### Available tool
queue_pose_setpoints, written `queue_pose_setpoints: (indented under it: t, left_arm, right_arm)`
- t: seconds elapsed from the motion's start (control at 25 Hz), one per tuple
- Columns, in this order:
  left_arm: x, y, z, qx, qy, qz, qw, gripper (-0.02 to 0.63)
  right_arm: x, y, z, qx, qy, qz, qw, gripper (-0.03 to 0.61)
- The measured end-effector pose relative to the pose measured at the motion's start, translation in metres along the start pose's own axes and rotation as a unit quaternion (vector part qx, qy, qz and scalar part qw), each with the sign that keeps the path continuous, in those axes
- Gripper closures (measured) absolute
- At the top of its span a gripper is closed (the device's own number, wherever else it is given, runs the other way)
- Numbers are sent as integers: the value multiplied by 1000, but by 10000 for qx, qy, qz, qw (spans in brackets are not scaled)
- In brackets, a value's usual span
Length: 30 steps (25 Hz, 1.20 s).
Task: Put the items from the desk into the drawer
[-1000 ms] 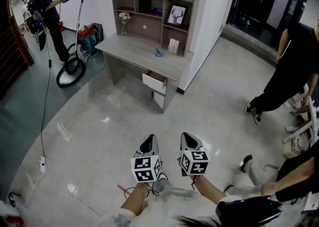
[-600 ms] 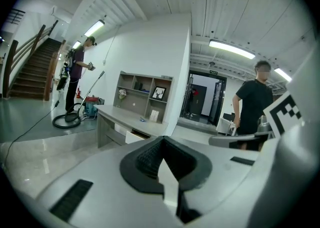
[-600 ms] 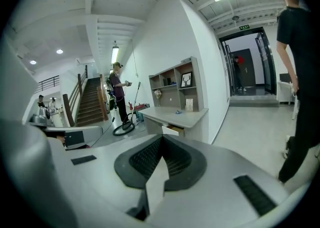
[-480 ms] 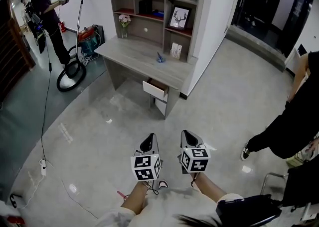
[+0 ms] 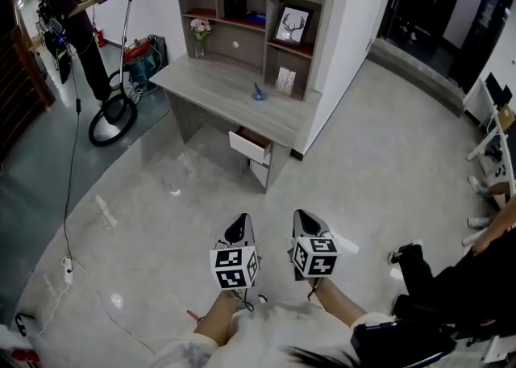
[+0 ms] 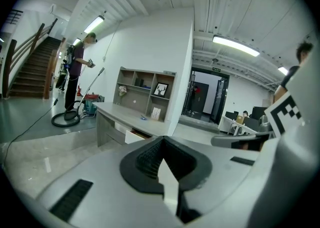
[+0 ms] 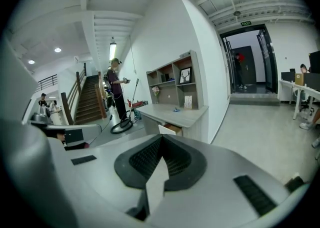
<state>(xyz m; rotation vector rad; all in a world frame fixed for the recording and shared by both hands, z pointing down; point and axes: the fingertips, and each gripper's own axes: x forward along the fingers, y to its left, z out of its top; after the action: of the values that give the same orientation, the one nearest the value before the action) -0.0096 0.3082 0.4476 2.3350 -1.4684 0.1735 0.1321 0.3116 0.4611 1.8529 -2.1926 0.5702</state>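
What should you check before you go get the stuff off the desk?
1. Left gripper empty: ok, jaws together on nothing.
2. Right gripper empty: ok, jaws together on nothing.
3. Drawer open: ok, pulled partly out.
4. Something to pick: ok, a small blue item lies on the desk.
5. Desk within reach: not ok, it stands far off across the floor.
6. Room inside the drawer: cannot tell, its inside does not show.
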Motion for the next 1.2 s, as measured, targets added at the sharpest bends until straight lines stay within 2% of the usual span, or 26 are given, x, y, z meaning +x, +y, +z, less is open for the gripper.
queue_pose_setpoints:
  t: [0.52,0.88,1.2]
  left_arm:
    - [54,23,12,22,73,-134,9999,617]
    - [127,65,49,26,35,-310,9995,617]
    - [185,111,73,-134,167,-366,9991,617]
  right_arm:
    - [51,-15,8,83,90,-146,9998,580]
    - [126,-18,47,61,65,-334,9994,580]
    - [195,-8,78,22,179,-326,9993,580]
